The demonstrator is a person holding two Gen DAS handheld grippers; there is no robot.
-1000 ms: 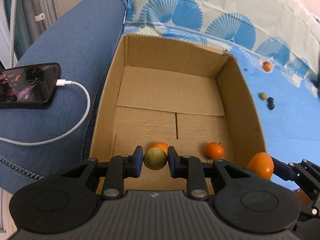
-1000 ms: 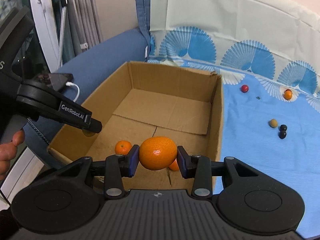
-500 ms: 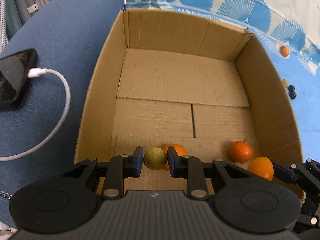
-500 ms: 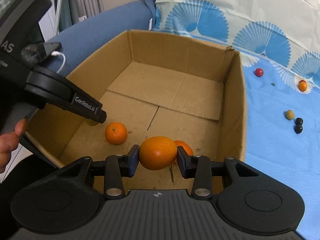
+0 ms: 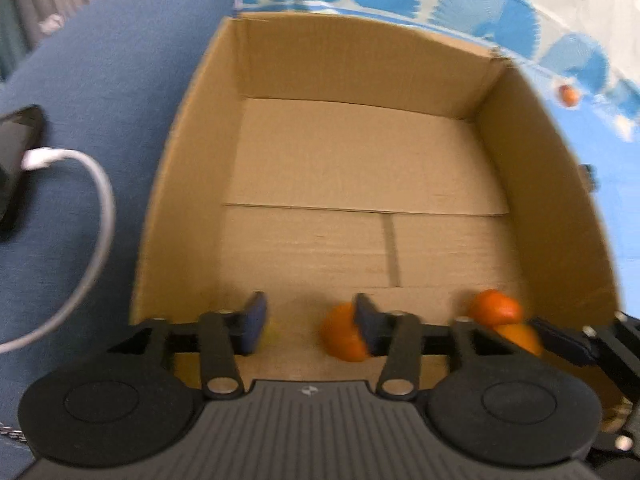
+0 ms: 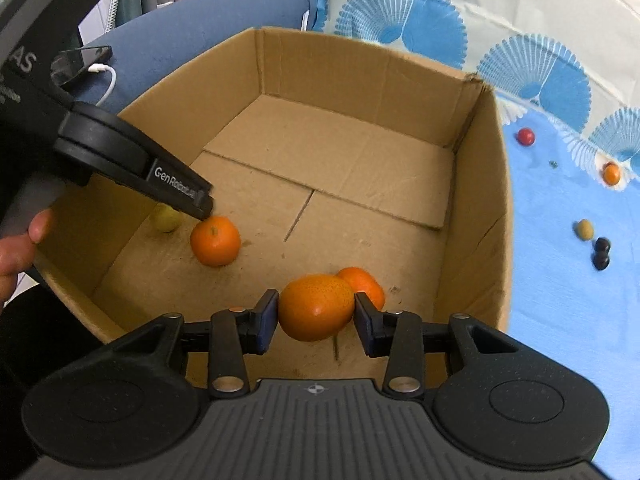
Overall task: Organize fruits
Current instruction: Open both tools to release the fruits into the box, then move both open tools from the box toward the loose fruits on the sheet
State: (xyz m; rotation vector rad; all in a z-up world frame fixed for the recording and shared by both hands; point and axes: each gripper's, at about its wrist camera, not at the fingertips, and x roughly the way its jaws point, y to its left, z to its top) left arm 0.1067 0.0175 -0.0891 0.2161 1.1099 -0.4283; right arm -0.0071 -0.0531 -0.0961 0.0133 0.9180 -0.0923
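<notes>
Off to my left lies a dark phone (image 5: pixel 16 168) on the blue cushion (image 5: pixel 100 92), a white cable (image 5: pixel 96 216) plugged into it and curling back toward me. Ahead and to my right spreads a blue cloth (image 6: pixel 560 280) printed with fan shapes.

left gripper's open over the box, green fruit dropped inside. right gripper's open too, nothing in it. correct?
Not quite: the right gripper is shut on an orange, as the right wrist view shows. The rest holds: the left gripper is open over the box, and the green fruit lies inside.
</notes>
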